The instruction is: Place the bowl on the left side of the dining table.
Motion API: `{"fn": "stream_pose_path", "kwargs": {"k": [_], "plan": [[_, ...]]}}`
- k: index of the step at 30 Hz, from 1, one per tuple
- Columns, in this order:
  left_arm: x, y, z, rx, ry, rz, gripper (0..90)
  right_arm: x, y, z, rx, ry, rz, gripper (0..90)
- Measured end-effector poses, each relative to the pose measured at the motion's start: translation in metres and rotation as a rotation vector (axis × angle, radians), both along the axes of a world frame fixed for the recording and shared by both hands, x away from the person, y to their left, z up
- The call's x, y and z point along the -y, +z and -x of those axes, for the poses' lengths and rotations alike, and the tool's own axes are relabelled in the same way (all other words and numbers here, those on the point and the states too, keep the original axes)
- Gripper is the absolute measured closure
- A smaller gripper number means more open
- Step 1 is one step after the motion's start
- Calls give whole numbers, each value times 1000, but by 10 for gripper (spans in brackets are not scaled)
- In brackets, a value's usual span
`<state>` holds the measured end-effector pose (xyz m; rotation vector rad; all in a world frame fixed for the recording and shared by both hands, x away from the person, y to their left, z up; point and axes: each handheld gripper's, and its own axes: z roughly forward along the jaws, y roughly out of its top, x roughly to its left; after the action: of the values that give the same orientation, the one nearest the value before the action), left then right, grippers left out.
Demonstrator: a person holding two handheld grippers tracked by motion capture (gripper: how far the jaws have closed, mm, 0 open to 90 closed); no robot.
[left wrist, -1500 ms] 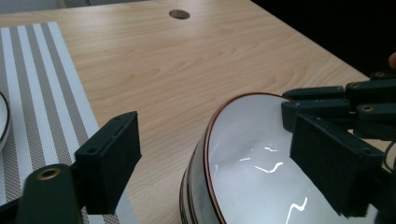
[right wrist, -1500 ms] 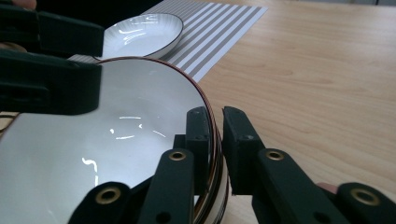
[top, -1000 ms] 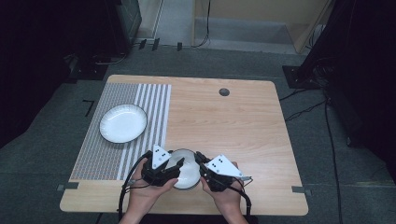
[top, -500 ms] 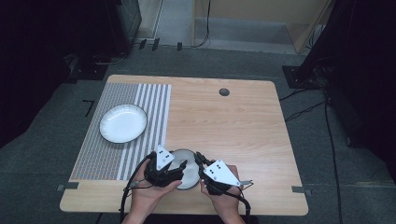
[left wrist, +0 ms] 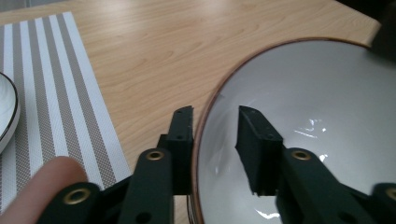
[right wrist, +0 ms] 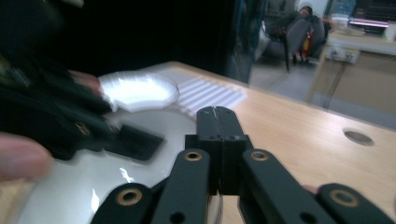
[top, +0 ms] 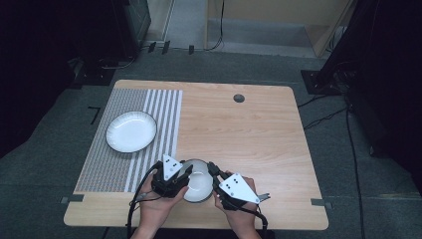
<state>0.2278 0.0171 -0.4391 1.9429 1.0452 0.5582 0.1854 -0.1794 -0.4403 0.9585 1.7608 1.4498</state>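
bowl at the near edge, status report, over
Left hand-held gripper just closing, jaws astride the bowl rim. Right hand-held gripper shut at the bowl's other side. Plate on the mat, clear.

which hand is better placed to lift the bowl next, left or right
Left, probably. The left gripper straddles the bowl rim, jaws just closing, one inside and one outside. The right gripper has its jaws shut together beside the rim, gripping nothing.

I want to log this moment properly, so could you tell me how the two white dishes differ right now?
The bowl lies on bare wood at the near edge; the plate lies on the striped mat. The bowl's rim sits between the left claw's jaws, which have just been closing; the plate lies alone. The bowl's rim is brown, the plate's dark. Both are white and round.
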Motion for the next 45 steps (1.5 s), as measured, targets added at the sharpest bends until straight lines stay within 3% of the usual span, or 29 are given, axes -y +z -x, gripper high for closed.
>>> {"fn": "stream_pose_path", "kwargs": {"k": [2,3,4,7,8,14,19,21,22,23,25,26,31,35,39,41,42,43,45], "plan": [[0,-1,1,16,-5,-7,725,0,8,0,-3,-5,8,900],[-1,-1,0,13,-9,1,734,-2,9,-1,-34,17,37,900],[-2,-1,0,13,-14,5,734,-2,9,-1,-34,17,37,900],[-3,-2,2,37,-21,-7,778,-2,7,-2,-100,28,0,900],[-4,-2,3,51,-17,5,820,-3,6,-4,-125,6,7,799],[-5,-3,3,70,-47,1,829,3,5,-7,-150,-4,-62,742],[-4,-3,7,98,-47,11,831,2,5,-5,-156,-69,-41,688],[-5,-3,7,98,-47,26,832,2,1,-8,-191,-69,-32,688],[-8,-1,7,96,-51,63,832,2,1,-8,-191,-69,-32,688],[-10,3,8,117,-51,53,826,0,-3,-10,-218,-65,-11,683],[-10,3,8,122,-55,51,826,-1,-4,-10,-218,-64,-7,695],[-12,3,8,117,-54,71,828,-2,-4,-10,-219,-75,-4,720],[-9,5,11,138,-57,75,827,-3,-6,-12,-259,-87,7,703],[-12,14,13,160,-54,96,827,-2,-7,-13,-278,-74,-16,710],[-16,17,13,155,-51,129,829,-2,-3,-11,-257,-47,-33,620],[-19,19,12,154,-45,145,829,-2,2,-10,-224,-52,-18,455],[-19,19,12,154,-45,145,828,-2,2,-10,-224,-52,-18,455],[-21,20,11,154,-41,149,828,-1,7,-9,-223,-64,-12,348],[-23,21,10,151,-39,155,829,1,12,-8,-226,-52,-33,286]]}}
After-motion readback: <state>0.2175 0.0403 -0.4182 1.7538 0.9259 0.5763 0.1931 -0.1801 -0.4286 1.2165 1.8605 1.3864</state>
